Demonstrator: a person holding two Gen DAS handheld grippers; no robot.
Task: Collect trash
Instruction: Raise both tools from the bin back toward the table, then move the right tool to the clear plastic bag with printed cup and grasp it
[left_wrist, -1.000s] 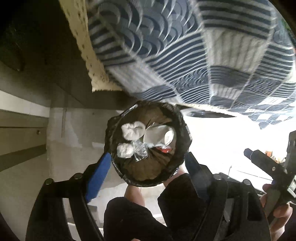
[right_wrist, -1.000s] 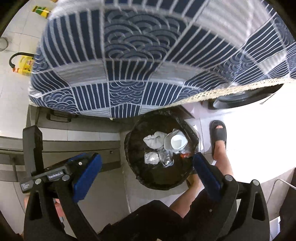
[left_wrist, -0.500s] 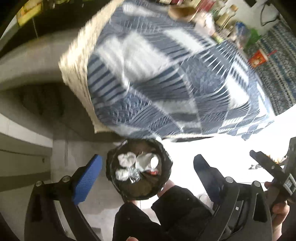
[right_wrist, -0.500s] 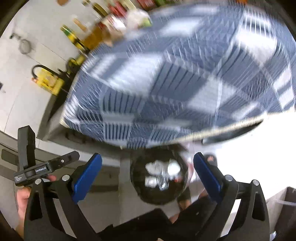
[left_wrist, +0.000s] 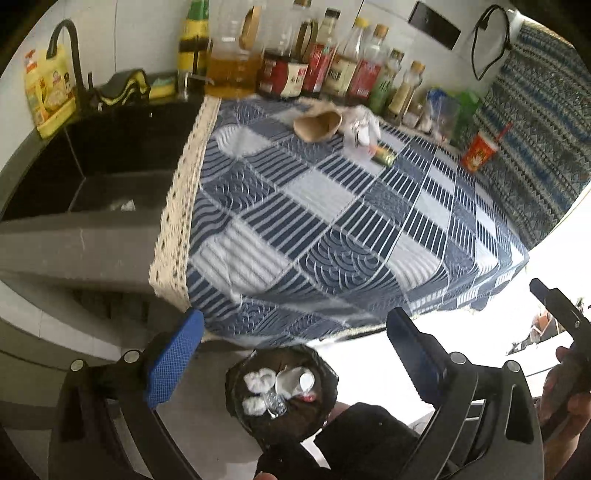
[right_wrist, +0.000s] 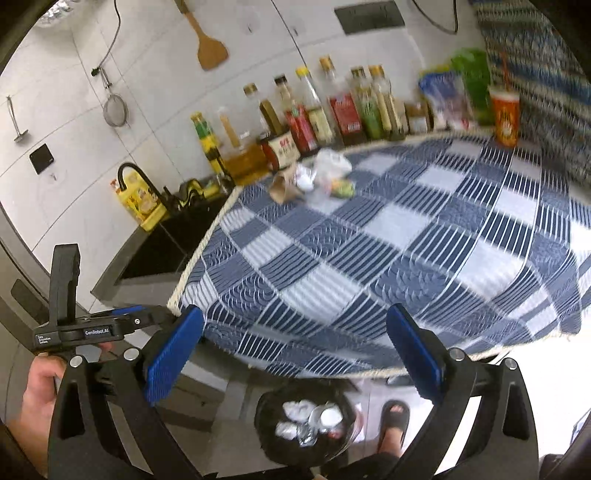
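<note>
A black-lined trash bin (left_wrist: 258, 417) (right_wrist: 269, 443) stands on the floor below the counter edge, holding white crumpled paper, foil and a cup. Trash lies at the far side of the blue checked cloth (left_wrist: 332, 221) (right_wrist: 406, 240): a crushed brown paper cup (left_wrist: 317, 125) (right_wrist: 282, 188), a white plastic wrapper (left_wrist: 360, 129) (right_wrist: 328, 164) and a small green can (left_wrist: 384, 158) (right_wrist: 343, 188). My left gripper (left_wrist: 295, 354) is open and empty above the bin. My right gripper (right_wrist: 295, 347) is open and empty, also over the counter's near edge.
A row of sauce and oil bottles (left_wrist: 314, 70) (right_wrist: 314, 114) lines the back wall. A black sink (left_wrist: 103, 162) (right_wrist: 162, 251) lies left of the cloth. A red paper cup (left_wrist: 478, 151) (right_wrist: 504, 114) stands at the far right. My sandalled foot (right_wrist: 395, 417) is beside the bin.
Both grippers have risen and tilted up from the bin, so the countertop and its trash have come into view. The bin has dropped low in both views. Both stay open.
</note>
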